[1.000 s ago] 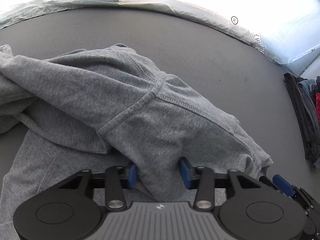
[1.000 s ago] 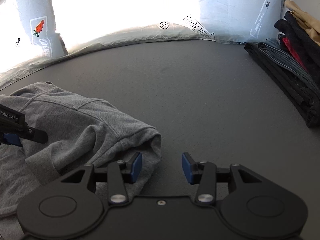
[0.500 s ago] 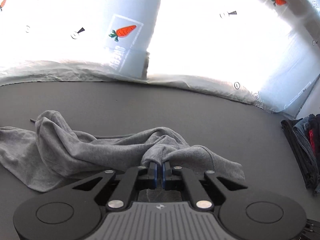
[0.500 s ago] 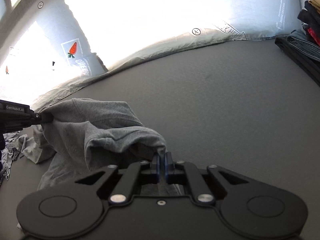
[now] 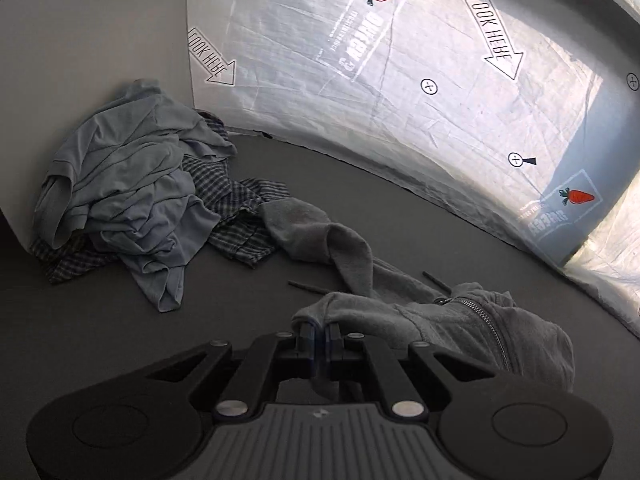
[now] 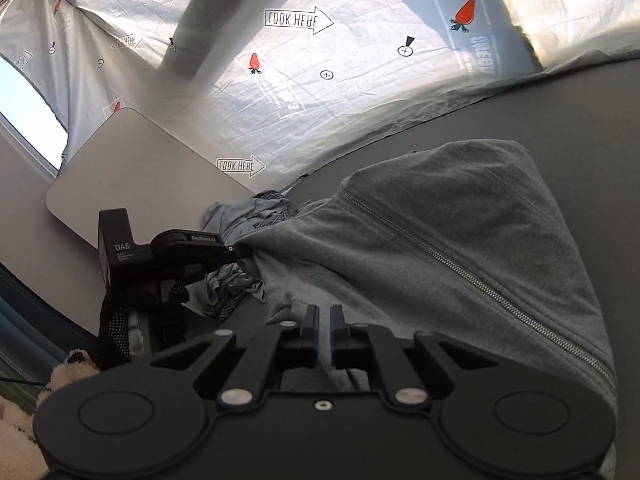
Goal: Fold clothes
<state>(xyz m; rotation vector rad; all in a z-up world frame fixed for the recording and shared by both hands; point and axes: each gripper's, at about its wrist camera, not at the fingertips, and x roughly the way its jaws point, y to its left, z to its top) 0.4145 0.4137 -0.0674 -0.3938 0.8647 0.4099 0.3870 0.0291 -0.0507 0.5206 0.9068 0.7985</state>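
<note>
Left gripper point(image 5: 320, 334): jaws closed on an edge of the grey zip hoodie point(image 5: 460, 320). Right gripper point(image 6: 324, 326): jaws closed on another edge, likely to spread it for folding. Hoodie: stretched between both, partly raised off the dark tabletop point(image 5: 100, 340). Left view only: far-left heap of unfolded clothes point(image 5: 132, 192). Right view only: the left gripper from outside, at left, fabric in its tip.
</note>
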